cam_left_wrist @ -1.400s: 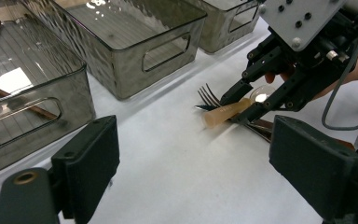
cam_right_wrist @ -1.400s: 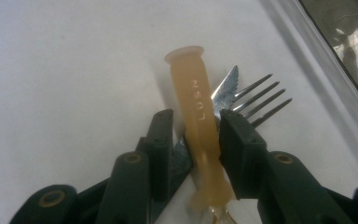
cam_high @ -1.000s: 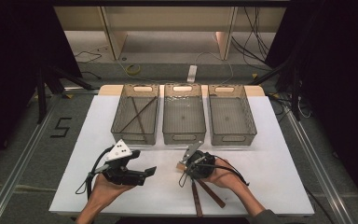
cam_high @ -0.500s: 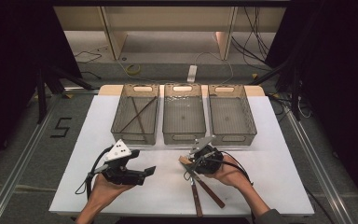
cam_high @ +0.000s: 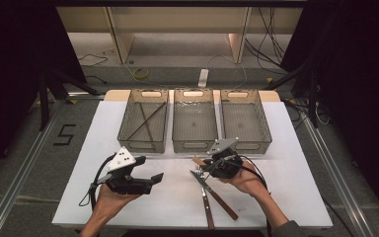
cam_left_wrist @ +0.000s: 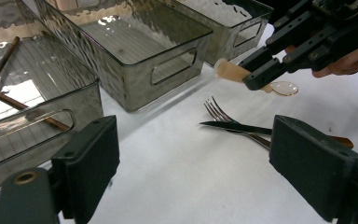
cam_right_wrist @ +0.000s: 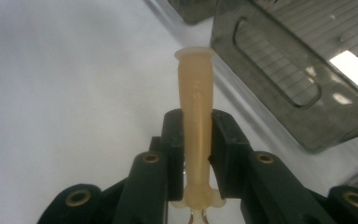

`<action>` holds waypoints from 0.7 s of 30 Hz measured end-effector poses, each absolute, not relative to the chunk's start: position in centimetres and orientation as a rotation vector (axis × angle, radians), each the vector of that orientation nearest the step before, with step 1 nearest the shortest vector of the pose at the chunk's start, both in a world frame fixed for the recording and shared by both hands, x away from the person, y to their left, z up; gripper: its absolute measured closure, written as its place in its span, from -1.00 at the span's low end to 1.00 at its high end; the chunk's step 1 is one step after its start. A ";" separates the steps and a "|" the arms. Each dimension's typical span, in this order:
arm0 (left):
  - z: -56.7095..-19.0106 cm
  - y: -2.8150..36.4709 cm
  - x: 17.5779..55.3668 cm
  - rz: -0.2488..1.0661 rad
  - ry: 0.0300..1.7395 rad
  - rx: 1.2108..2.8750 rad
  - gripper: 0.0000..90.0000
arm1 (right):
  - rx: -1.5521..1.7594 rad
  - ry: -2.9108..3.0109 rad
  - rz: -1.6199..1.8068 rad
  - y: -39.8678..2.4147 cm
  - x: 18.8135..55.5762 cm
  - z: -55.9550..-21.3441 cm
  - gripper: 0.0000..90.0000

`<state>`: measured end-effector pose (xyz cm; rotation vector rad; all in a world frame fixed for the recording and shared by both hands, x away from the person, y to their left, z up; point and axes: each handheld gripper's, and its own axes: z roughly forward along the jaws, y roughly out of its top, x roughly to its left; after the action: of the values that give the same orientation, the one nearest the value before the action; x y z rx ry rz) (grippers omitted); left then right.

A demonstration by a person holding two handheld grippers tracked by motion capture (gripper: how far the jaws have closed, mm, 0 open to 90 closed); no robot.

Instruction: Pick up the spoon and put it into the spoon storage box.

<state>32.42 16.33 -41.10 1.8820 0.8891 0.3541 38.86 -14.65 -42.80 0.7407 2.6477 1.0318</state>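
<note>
My right gripper (cam_high: 203, 165) is shut on a spoon (cam_high: 197, 161) by its pale orange handle and holds it above the table, just before the middle bin (cam_high: 193, 147). In the right gripper view the handle (cam_right_wrist: 195, 88) stands up between the pads of my right gripper (cam_right_wrist: 196, 128). From the left gripper view, the spoon (cam_left_wrist: 230, 71) juts from that gripper (cam_left_wrist: 257, 80), with its bowl behind the jaws. My left gripper (cam_high: 154, 177) rests in the hand at the front left, open and with nothing in it (cam_left_wrist: 199, 156).
A fork (cam_high: 203, 190) and a brown-handled knife (cam_high: 224, 203) lie crossed on the white table (cam_high: 286, 163) under the right hand. Three clear grey bins stand in a row behind; the left bin (cam_high: 122, 129) holds chopsticks (cam_high: 145, 121), next to the right bin (cam_high: 265, 129).
The right hand has lifted the spoon off the table and carried it a little up and toward the bins. The left hand stayed put.
</note>
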 end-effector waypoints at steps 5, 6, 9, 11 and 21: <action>-41.1 16.5 32.5 0.357 0.891 1.878 -0.65 | 0.784 2.607 1.106 -15.5 39.1 -41.9 0.71; -41.1 16.5 32.5 0.355 0.894 1.870 -0.65 | 0.789 2.601 1.120 -15.7 39.2 -41.7 0.71; -41.1 16.5 32.5 0.354 0.894 1.869 -0.65 | 0.808 2.576 1.138 -16.1 39.5 -41.3 0.71; -41.1 16.6 32.5 0.358 0.898 1.866 -0.65 | 0.820 2.565 1.149 -16.3 39.7 -41.0 0.71; -41.0 16.8 32.5 0.364 0.900 1.855 -0.65 | 0.862 2.517 1.187 -16.2 41.3 -39.8 0.70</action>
<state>32.52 16.76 -41.02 1.8548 0.9005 0.3644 41.31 -16.21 -39.84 0.8620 2.5173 1.1874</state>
